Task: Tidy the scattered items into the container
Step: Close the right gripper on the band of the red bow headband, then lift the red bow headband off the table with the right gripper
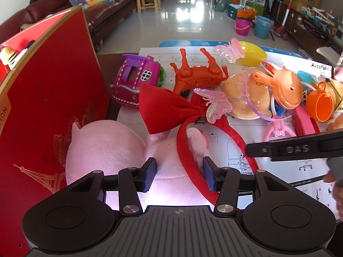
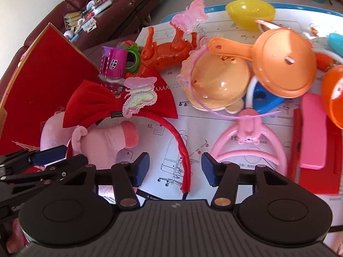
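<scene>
A pink plush pig (image 1: pixel 111 150) lies on the table beside an upright red box (image 1: pixel 42 115). A red headband with a big bow (image 1: pixel 165 107) rests over the plush. My left gripper (image 1: pixel 179 174) is open, its pads on either side of the plush body and the band. My right gripper (image 2: pixel 175 169) is open, with the red band's end (image 2: pixel 186 167) between its pads, not squeezed. The plush (image 2: pixel 103 143) and the left gripper's blue pad (image 2: pixel 51 151) show at left in the right wrist view.
Scattered toys lie on a paper sheet (image 1: pixel 278 171): an orange horse (image 1: pixel 197 72), a purple house (image 1: pixel 135 77), a yellow egg half (image 2: pixel 249 10), an orange pan (image 2: pixel 283 64), a pink headband (image 2: pixel 248 141), butterfly clips (image 2: pixel 139 98). A sofa (image 1: pixel 103 15) stands behind.
</scene>
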Demonstrator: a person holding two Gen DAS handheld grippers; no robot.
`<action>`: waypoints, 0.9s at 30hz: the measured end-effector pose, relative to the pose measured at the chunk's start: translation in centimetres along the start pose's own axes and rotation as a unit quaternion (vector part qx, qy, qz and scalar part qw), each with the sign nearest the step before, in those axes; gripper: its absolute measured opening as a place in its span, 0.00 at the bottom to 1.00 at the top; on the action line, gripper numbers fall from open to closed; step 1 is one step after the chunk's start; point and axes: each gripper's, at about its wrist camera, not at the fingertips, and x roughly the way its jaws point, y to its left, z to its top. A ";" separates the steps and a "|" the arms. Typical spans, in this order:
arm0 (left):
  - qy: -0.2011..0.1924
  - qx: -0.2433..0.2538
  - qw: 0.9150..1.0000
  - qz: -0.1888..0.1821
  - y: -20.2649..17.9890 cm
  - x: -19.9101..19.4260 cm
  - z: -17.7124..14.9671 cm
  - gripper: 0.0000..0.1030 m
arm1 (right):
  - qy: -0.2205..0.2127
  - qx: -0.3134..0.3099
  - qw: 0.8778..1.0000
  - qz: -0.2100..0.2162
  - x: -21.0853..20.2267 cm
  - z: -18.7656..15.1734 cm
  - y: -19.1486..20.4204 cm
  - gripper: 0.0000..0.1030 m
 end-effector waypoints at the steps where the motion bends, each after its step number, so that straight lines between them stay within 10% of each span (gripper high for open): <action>1: 0.000 0.000 1.000 -0.001 0.1 0.0 0.0 0.47 | 0.001 -0.004 1.000 0.001 0.4 0.1 0.1 0.56; 12: 0.001 0.010 1.000 -0.012 0.3 0.0 -0.3 0.47 | -0.005 -0.056 0.998 0.003 3.2 1.2 0.6 0.39; 19: 0.004 0.020 1.000 -0.007 0.0 0.1 -0.1 0.47 | 0.011 -0.055 0.998 0.000 3.7 0.2 0.9 0.09; 27: 0.003 0.032 0.999 0.005 -0.5 -0.7 -0.8 0.47 | -0.011 0.006 0.999 0.037 -0.4 -1.9 -0.5 0.07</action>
